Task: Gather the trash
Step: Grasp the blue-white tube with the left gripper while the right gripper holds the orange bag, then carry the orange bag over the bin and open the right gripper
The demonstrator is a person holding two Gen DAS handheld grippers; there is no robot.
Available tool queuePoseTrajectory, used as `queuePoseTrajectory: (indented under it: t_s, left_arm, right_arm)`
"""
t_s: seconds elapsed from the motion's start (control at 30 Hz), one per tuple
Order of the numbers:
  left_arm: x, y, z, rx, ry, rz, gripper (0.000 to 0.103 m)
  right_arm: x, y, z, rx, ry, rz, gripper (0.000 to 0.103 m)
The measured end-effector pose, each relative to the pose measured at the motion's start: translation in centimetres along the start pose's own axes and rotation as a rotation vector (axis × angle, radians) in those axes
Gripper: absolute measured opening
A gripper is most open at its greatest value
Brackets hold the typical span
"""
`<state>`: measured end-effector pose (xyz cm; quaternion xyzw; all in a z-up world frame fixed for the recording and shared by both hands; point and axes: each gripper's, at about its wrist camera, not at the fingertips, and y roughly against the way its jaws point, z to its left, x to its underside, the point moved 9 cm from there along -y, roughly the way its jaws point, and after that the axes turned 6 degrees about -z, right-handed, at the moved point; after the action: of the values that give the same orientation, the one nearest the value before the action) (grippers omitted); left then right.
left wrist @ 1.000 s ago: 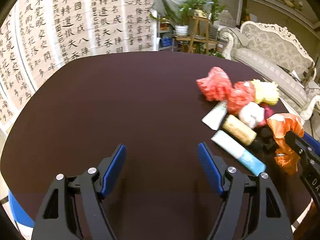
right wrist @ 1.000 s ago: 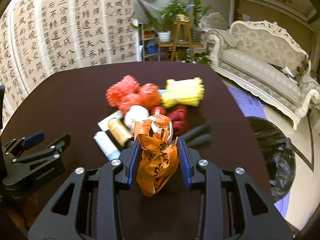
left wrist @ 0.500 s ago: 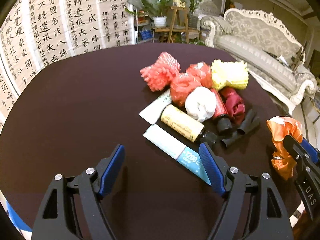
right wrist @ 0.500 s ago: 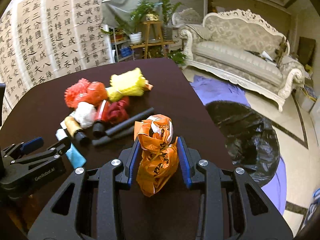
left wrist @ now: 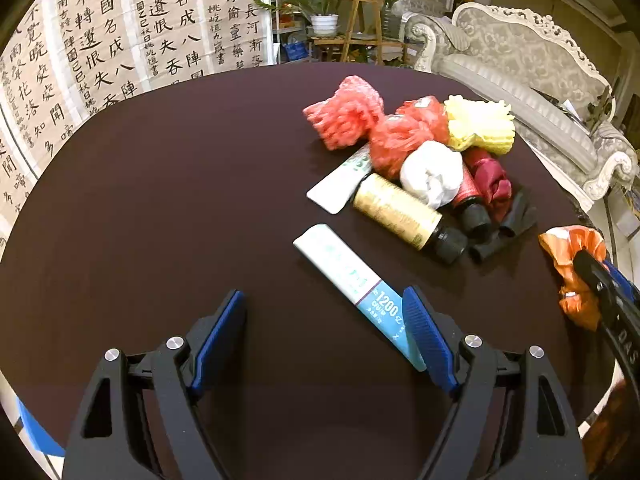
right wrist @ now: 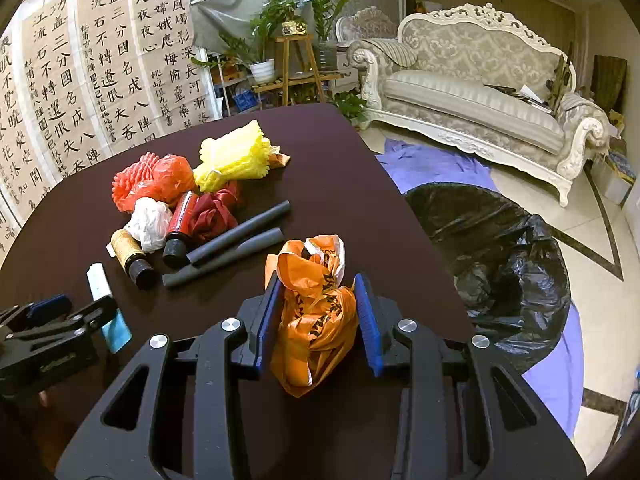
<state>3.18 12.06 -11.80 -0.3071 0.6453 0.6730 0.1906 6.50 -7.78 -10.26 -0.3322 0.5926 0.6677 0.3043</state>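
Observation:
My right gripper (right wrist: 318,312) is shut on a crumpled orange plastic bag (right wrist: 314,312) and holds it above the dark table's right edge. The bag also shows at the far right of the left wrist view (left wrist: 572,272). My left gripper (left wrist: 324,336) is open and empty, low over the table, with a white-and-blue tube (left wrist: 356,288) lying by its right finger. A trash pile lies beyond: red foam nets (left wrist: 360,124), yellow foam net (left wrist: 480,124), white wad (left wrist: 432,172), gold bottle (left wrist: 400,212), red bottle (right wrist: 180,220), dark red wrapper (left wrist: 492,180), black foam tubes (right wrist: 240,236).
A black bin bag (right wrist: 492,248) stands open on the floor right of the table (right wrist: 360,184), on a purple cloth (right wrist: 436,164). A white sofa (right wrist: 480,92), plant stands (right wrist: 296,60) and calligraphy sheets (left wrist: 120,40) line the room's far side.
My right gripper has swung right with the orange bag, bringing the bin bag more into view. My left gripper has moved right and closer to the white-and-blue tube.

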Motion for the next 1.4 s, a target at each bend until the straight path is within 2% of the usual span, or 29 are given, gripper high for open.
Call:
queuePoseTrajectory:
  t_s: [0.17,0.33,0.47,0.63,0.9,1.03,1.4]
  left_arm:
    - [0.0,0.1,-0.2,0.027,0.028,0.003,0.079]
    - [-0.2,-0.8,-0.6,-0.018,0.013,-0.004,0.082]
    - [0.2,-0.6,-0.5,-0.015,0.007,-0.011,0.080]
    - [0.3,-0.2,0.2,-0.028,-0.013,-0.031,0.065]
    - [0.3,0.3,1.6,-0.017,-0.033,-0.079,0.025]
    - [0.1,0.4,2.3,0.032,0.000,-0.090,0.020]
    - [-0.1,1.4,1.7,0.064,0.016,-0.123,0.017]
  right_arm:
    - [0.1,-0.2,0.1,0.000,0.002,0.002,0.036]
    - [0.1,-0.4,0.1,-0.003,-0.002,0.004,0.036]
    - [0.0,-0.3,0.1,-0.002,-0.002,0.003,0.036]
    - [0.1,-0.4,0.1,-0.001,0.001,0.004,0.036]
    - [0.2,-0.6,0.2,0.017,0.017,0.007,0.037]
    - [0.2,-0.5,0.2,0.019,0.020,0.006,0.037]
    - [0.0,-0.2,0.6,0.011,0.019,0.000,0.035]
